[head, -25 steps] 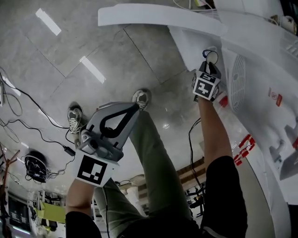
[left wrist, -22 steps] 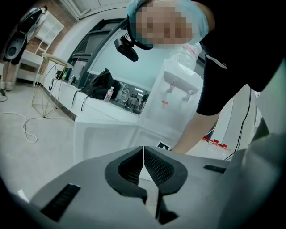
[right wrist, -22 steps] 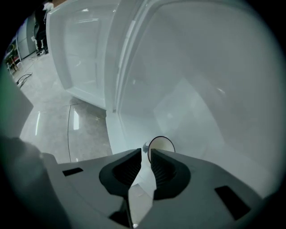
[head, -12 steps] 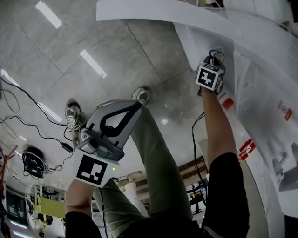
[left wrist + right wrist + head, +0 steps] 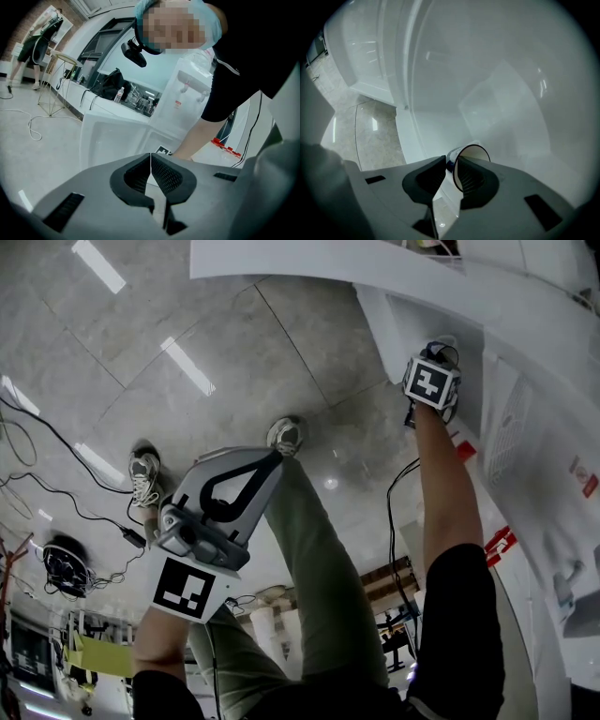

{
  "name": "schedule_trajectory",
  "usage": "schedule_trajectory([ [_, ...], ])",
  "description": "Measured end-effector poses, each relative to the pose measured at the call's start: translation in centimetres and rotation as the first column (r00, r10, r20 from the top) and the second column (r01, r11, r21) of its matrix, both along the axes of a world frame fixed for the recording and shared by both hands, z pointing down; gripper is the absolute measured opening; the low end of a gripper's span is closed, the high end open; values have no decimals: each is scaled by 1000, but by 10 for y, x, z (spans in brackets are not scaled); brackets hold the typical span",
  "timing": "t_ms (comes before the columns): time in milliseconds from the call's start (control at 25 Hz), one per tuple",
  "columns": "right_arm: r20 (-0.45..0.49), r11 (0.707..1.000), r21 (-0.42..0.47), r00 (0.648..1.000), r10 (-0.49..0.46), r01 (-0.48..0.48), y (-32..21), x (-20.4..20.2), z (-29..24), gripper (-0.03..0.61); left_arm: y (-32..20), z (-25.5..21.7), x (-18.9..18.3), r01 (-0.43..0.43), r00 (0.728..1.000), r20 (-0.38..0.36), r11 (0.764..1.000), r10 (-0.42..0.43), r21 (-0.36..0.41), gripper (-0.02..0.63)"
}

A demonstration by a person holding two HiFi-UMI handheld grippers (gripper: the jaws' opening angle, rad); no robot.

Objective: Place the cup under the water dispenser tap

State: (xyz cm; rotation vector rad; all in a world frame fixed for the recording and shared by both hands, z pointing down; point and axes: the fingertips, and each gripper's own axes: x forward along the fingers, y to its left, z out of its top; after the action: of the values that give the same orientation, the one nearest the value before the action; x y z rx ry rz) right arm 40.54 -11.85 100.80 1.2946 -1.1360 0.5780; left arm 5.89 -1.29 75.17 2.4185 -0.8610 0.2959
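Observation:
In the right gripper view my right gripper is shut on the rim of a cup, dark blue outside and white inside, tipped on its side against a white panel. The head view shows that right gripper stretched out at the upper right, close to the white water dispenser; the cup is hidden there. The dispenser with its two taps stands beyond the outstretched arm in the left gripper view. My left gripper hangs low at the left over the floor, jaws together with nothing between them.
A curved white tabletop crosses the top of the head view. Black cables trail over the tiled floor at the left, and another cable runs near the dispenser's foot. A white counter and a wire stool stand further back.
My right gripper has moved up and slightly right in the head view, further along the dispenser's side. The left gripper has stayed where it was.

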Motion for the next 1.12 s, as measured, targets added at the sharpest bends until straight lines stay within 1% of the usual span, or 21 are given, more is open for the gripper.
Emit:
schedule_trajectory([
  [160,21,999,-13,999,40,-40,4,0,1,84,2,2,1,5,1000,-2,1000,-5,-12,21],
  [320,28,999,-33,1000,9,-8,9,-4,2,69,1,-1,3,-2,1000,-5,1000,2,-12,21],
  [400,50,999,-41,999,19,-17,14,-10,2,67,-1,-4,1,-7,1000,-5,1000,7,-2,21],
  [520,71,998,-62,997,14,-9,24,-25,1,67,-2,-8,-5,-8,1000,-4,1000,8,0,20],
  [680,87,999,-30,996,-28,31,26,-47,-14,67,1,-24,-11,-28,1000,-10,1000,28,3,21],
  [960,133,1000,-25,991,-3,7,48,-91,-50,67,5,-65,-31,-80,997,-10,996,81,39,21],
  [1120,164,1000,-14,986,17,-15,64,-115,-76,67,10,-91,-47,-109,994,8,992,109,62,21],
])
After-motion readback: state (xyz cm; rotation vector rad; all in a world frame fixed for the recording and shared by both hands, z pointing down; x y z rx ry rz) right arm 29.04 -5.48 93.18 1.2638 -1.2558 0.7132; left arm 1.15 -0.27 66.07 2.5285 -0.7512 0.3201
